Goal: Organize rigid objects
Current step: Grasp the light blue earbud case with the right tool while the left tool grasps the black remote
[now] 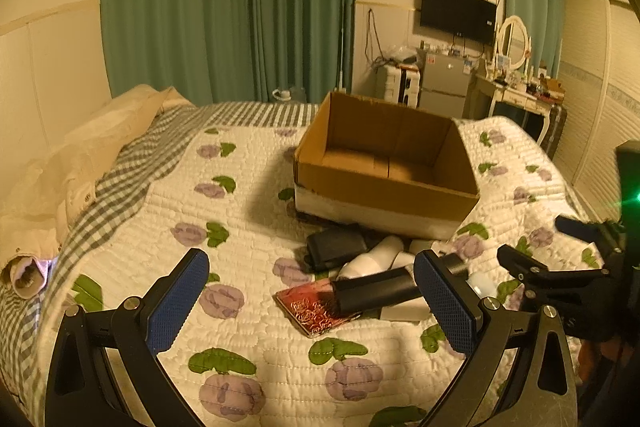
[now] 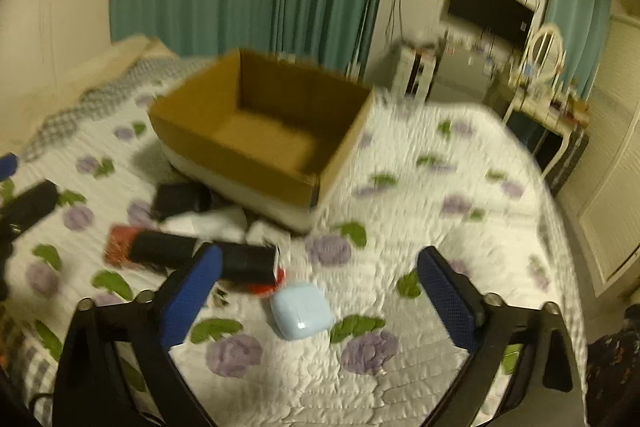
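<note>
An empty open cardboard box (image 1: 404,187) stands on the floral quilt; it also shows in the right wrist view (image 2: 240,167). In front of it lies a pile: a black case (image 1: 336,247), a white bottle (image 1: 372,259), a black cylinder (image 1: 376,293) and a red patterned tin (image 1: 316,311). My left gripper (image 1: 312,291) is open above the quilt, just before the pile. My right gripper (image 2: 320,287) is open and empty, above a pale blue case (image 2: 302,311). The black cylinder (image 2: 244,261) lies by its left finger. The right gripper also shows in the left wrist view (image 1: 536,243).
The bed fills both views, with a checked blanket (image 1: 132,163) and cream bedding (image 1: 80,147) at the left. Green curtains (image 1: 224,3) hang behind. A small fridge (image 1: 444,83), a wall television (image 1: 458,13) and a dressing table (image 1: 520,91) stand beyond the bed's far right.
</note>
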`<state>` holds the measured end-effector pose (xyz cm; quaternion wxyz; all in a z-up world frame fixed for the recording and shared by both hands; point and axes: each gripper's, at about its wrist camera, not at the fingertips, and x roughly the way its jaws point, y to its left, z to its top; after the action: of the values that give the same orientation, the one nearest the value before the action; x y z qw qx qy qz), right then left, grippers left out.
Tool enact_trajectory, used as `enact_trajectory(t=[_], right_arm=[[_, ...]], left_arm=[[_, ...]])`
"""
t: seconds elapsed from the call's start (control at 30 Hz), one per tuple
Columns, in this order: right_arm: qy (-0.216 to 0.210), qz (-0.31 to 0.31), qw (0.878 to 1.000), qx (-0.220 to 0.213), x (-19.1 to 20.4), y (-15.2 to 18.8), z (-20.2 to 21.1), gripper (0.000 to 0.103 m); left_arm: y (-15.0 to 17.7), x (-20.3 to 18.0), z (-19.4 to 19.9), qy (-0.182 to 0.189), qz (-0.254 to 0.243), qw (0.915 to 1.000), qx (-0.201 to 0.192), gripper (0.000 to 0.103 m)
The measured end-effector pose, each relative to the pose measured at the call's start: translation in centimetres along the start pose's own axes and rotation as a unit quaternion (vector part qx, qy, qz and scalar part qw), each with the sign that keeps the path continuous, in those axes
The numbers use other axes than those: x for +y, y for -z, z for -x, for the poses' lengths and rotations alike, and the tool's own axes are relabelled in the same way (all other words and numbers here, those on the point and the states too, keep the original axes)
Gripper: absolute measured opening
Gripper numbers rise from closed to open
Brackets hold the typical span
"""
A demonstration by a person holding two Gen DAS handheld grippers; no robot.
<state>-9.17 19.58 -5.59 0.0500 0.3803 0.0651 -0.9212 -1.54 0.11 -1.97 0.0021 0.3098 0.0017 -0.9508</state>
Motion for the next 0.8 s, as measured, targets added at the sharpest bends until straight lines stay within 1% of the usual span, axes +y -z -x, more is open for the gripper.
enact_trajectory(t=[0.07,0.13,0.17,0.2,0.33,0.37,0.4,0.43,0.47,0.5,0.53,0.6,0.77,0.8], right_arm=[[-0.018,-0.007,0.999,0.027,-0.1,0.9,-1.8,0.091],[-0.019,0.006,0.998,0.053,0.3,1.7,-3.8,0.088],[-0.023,0.009,0.998,0.064,0.4,1.9,-4.6,0.082],[-0.03,0.01,0.997,0.077,0.5,2.2,-5.6,0.079],[-0.03,-0.002,0.993,0.113,-0.1,2.5,-8.5,0.078],[-0.037,-0.009,0.992,0.124,-0.4,2.6,-9.1,0.078],[-0.042,-0.015,0.991,0.129,-0.7,2.7,-9.4,0.075],[-0.046,-0.017,0.99,0.131,-0.8,2.8,-9.5,0.07],[-0.058,-0.016,0.99,0.13,-0.9,2.8,-9.4,0.056],[-0.058,-0.012,0.99,0.128,-0.8,2.7,-9.0,0.054],[-0.052,-0.008,0.991,0.123,-0.7,2.7,-8.6,0.054],[-0.037,0.004,0.994,0.098,-0.7,2.5,-6.9,0.054],[-0.036,-0.007,0.998,0.051,-2.4,1.1,-3.0,0.054],[-0.032,-0.011,0.999,0.042,-3.0,0.9,-2.5,0.054]], left_arm=[[0.5,-0.1,-0.9,-0.001,-0.004,1.0,0.009,0.103],[1.0,-0.3,-1.7,-0.001,-0.01,0.9998,0.018,0.103],[1.2,-0.5,-2.1,-0.001,-0.014,0.9996,0.023,0.103],[1.4,-0.6,-2.4,-0.002,-0.018,0.9995,0.027,0.103],[1.9,-1.3,-3.5,0.0,-0.03,0.9988,0.039,0.103],[2.0,-1.5,-3.7,0.002,-0.033,0.9986,0.042,0.103],[2.0,-1.7,-3.9,0.005,-0.036,0.9984,0.043,0.103],[2.0,-1.9,-4.1,0.008,-0.041,0.9981,0.045,0.103],[2.1,-2.3,-4.3,0.012,-0.048,0.9976,0.048,0.103],[2.1,-2.6,-4.5,0.016,-0.053,0.9971,0.052,0.103],[2.1,-2.9,-4.7,0.023,-0.06,0.9964,0.056,0.103],[2.1,-3.7,-5.1,0.039,-0.078,0.9939,0.068,0.103],[1.7,-6.1,-6.3,0.074,-0.112,0.9875,0.082,0.102],[1.6,-7.0,-6.9,0.087,-0.126,0.9844,0.086,0.102]])
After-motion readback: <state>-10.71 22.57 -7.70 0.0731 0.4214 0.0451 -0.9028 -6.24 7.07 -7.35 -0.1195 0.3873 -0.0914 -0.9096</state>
